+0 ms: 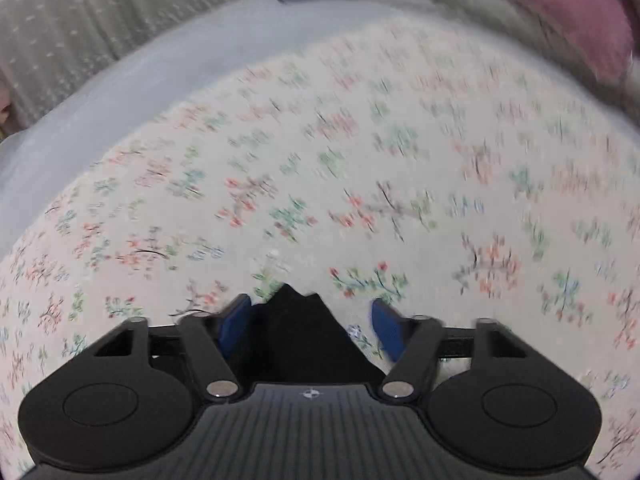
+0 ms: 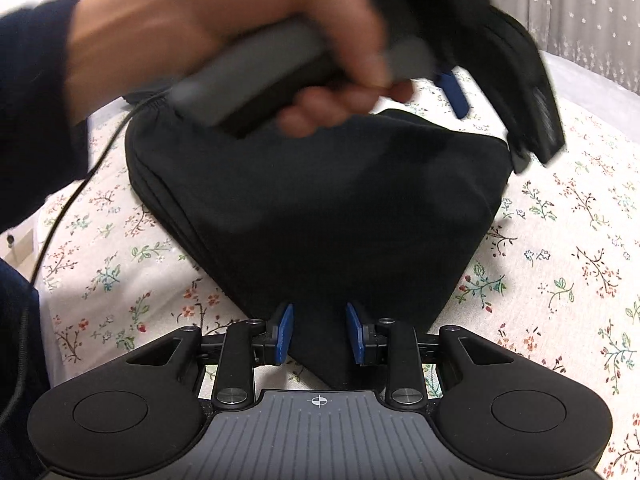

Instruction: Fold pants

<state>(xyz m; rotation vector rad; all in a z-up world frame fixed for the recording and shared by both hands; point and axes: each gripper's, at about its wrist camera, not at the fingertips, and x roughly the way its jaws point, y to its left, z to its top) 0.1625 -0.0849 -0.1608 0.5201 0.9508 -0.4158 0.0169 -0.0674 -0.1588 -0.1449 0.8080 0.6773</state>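
Fabric corner of the black pants point(image 2: 320, 208), seen nearest in the right wrist view, lies between the blue pads point(image 2: 285, 334) of the right gripper point(image 2: 319, 334); the jaws stand narrowly parted on either side of the point of cloth, and whether the pads actually press it cannot be told. The pants rest as a compact, layered, roughly triangular bundle on the floral bedsheet point(image 2: 560, 260), toward the near edge of the bed. Beyond the bundle, a person's hand point(image 2: 224, 40) in a dark sleeve carries the left gripper point(image 2: 452, 88), blurred, above the far side of the garment, a cable point(image 2: 80, 184) trailing off toward the left edge of the bed.

In the left wrist view the left gripper's jaws are moderately spread. A peak of black fabric rises beside one blue pad while the other pad stands clear of it, so no pinch is evident. Past them lie bare floral sheet, a pale grey border point(image 1: 132, 80), then a curtain point(image 1: 60, 20) and a pink cushion point(image 1: 560, 12) at the far corner.

Judged step: a late fold, the garment already several layers thick. The next move probably calls for a firm pinch on a free edge or corner by the left gripper, with the right one anchoring its corner, so the layers stay aligned.
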